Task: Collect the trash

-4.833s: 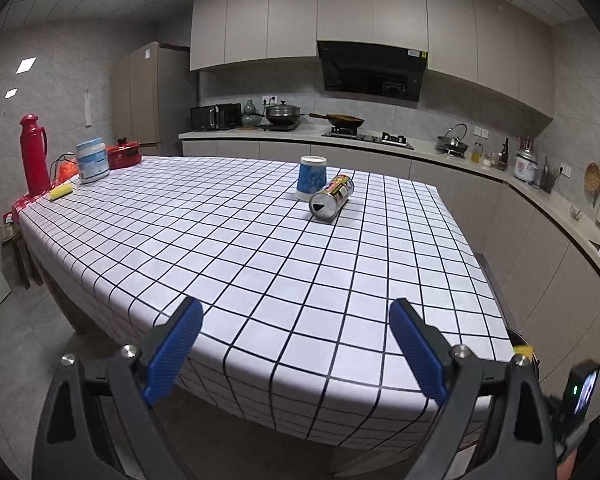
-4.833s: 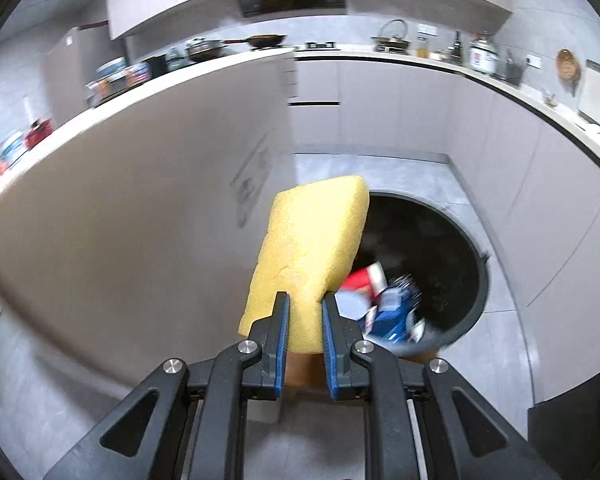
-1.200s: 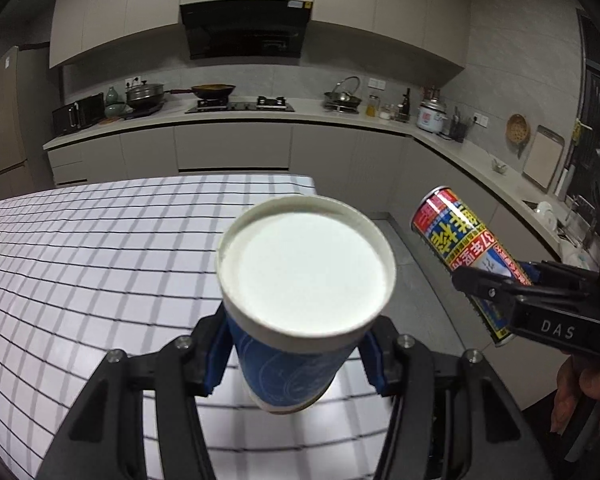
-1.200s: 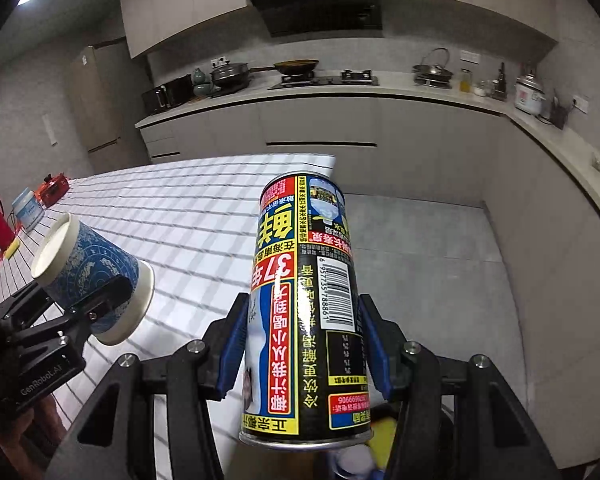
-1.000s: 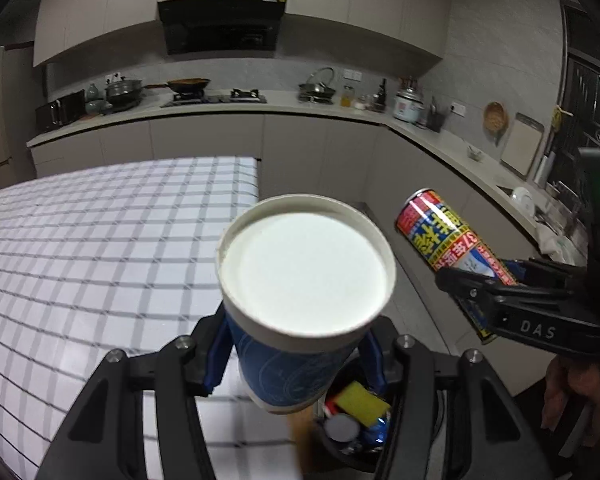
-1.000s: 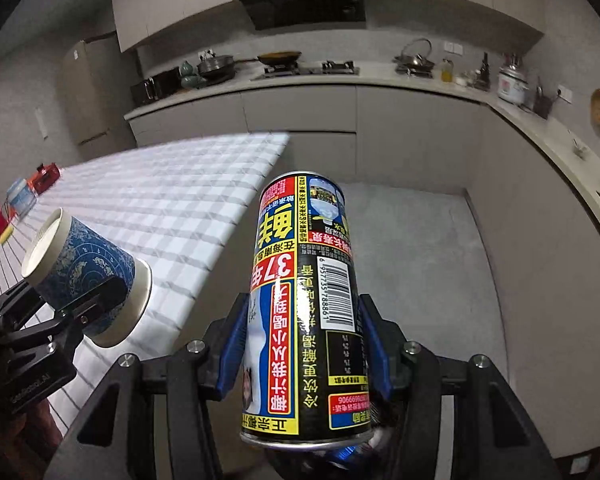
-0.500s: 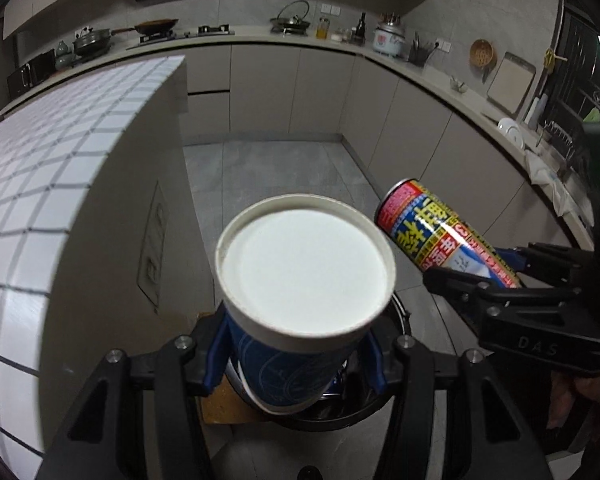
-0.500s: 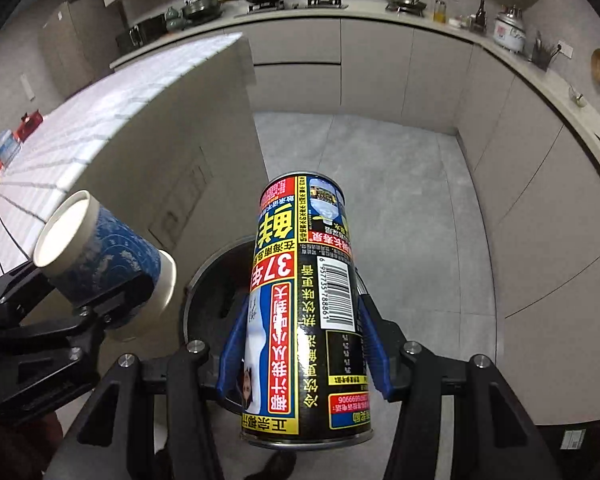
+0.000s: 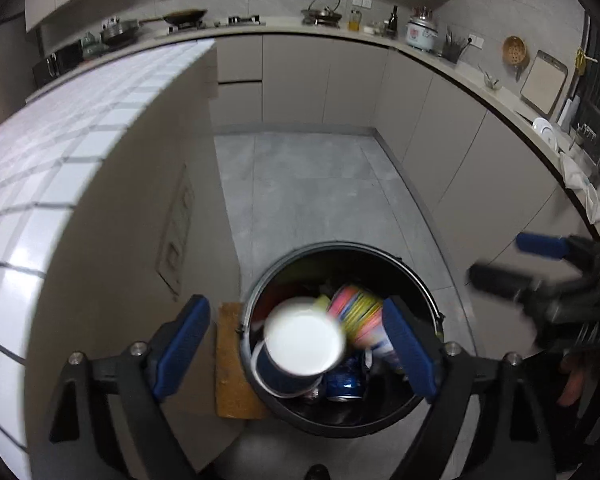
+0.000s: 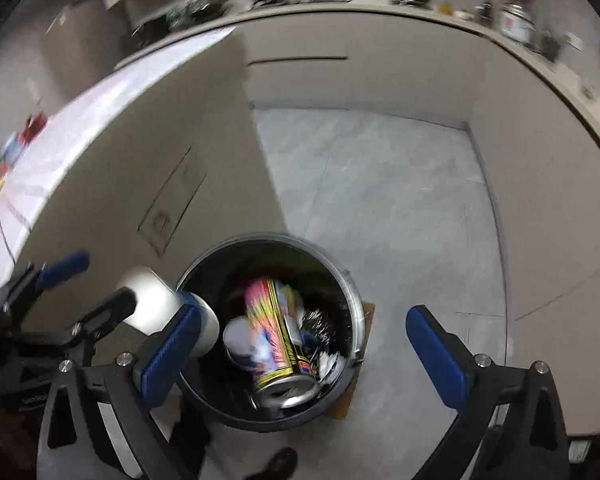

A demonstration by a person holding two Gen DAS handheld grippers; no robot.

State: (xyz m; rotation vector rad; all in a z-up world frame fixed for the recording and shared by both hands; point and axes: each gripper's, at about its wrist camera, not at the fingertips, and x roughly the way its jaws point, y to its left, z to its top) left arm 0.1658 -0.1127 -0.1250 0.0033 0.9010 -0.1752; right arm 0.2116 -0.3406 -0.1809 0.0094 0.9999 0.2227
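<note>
Blue paper cup [image 9: 302,342] with white base, blurred, seemingly dropping over the black bin [image 9: 420,280]; striped can [image 10: 278,338] inside. Left gripper [image 9: 296,350] and right gripper [image 10: 304,358] both opening, pads touching nothing. Grey tiled floor [image 9: 300,192], checked tablecloth [image 9: 60,140], beige cabinets.
</note>
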